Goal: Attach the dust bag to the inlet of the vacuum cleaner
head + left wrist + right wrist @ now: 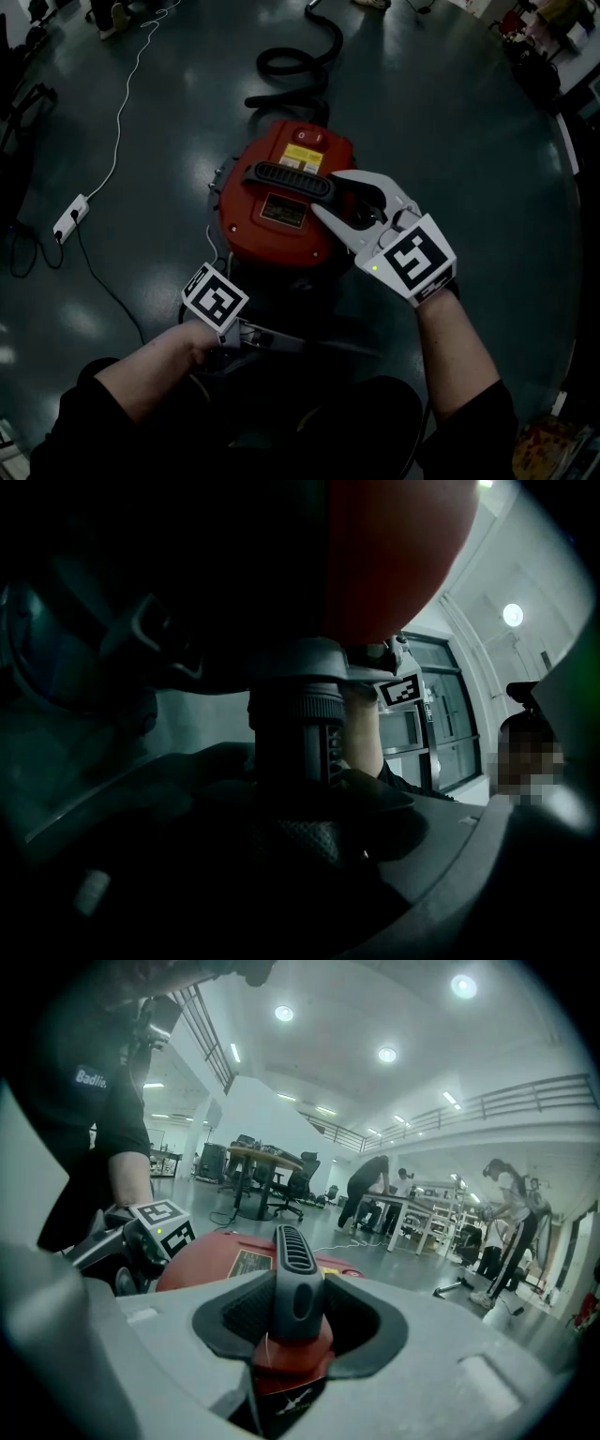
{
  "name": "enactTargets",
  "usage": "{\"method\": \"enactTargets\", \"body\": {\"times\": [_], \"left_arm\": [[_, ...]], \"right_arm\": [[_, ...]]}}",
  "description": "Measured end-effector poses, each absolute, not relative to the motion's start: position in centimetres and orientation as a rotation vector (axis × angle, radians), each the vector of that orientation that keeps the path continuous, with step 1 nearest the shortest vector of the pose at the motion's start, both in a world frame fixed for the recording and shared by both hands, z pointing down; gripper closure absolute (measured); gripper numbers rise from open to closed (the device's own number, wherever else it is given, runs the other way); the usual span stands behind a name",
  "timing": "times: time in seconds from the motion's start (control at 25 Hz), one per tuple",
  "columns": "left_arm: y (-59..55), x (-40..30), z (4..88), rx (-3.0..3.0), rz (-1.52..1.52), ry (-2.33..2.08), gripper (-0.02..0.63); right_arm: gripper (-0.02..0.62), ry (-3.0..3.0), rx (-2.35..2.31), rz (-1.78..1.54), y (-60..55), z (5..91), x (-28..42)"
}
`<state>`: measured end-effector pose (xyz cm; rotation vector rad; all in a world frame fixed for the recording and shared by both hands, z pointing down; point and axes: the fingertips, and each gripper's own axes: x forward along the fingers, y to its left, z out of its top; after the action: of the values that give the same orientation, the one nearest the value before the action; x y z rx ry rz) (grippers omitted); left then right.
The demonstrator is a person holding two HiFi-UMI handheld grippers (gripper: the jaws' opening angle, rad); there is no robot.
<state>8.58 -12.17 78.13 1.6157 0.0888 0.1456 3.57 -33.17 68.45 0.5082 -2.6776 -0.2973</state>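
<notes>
Clamping the black ribbed plastic handle (281, 176) of the red domed vacuum cleaner (272, 230) on the dark floor (450, 112) with the right gripper (328, 194); left gripper (298, 841) closed round a dark ribbed fitting (295, 733) under its rim. No dust bag or inlet visible; attaching apparently all left.

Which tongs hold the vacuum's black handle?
The right tongs, closed around the handle atop the red vacuum; the left tongs sit low at its near side.
</notes>
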Motion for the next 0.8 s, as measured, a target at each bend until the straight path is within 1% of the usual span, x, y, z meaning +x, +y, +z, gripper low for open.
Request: {"method": "enactTargets", "body": {"times": [0.4, 0.52, 0.8], "left_arm": [[-13.5, 8.3, 78.3, 1.632, 0.112, 0.065, 0.255], [-13.8, 7.7, 78.3, 1.65, 0.144, 0.07, 0.256], [-14.3, 8.7, 78.2, 1.656, 0.167, 0.088, 0.255]], "right_arm": [[0.443, -2.65, 0.513, -0.337, -33.0, 68.2, 3.4], [0.443, -2.65, 0.507, -0.34, -33.0, 68.1, 3.3], [0.442, -2.651, 0.518, -0.321, -33.1, 68.4, 3.4]]}}
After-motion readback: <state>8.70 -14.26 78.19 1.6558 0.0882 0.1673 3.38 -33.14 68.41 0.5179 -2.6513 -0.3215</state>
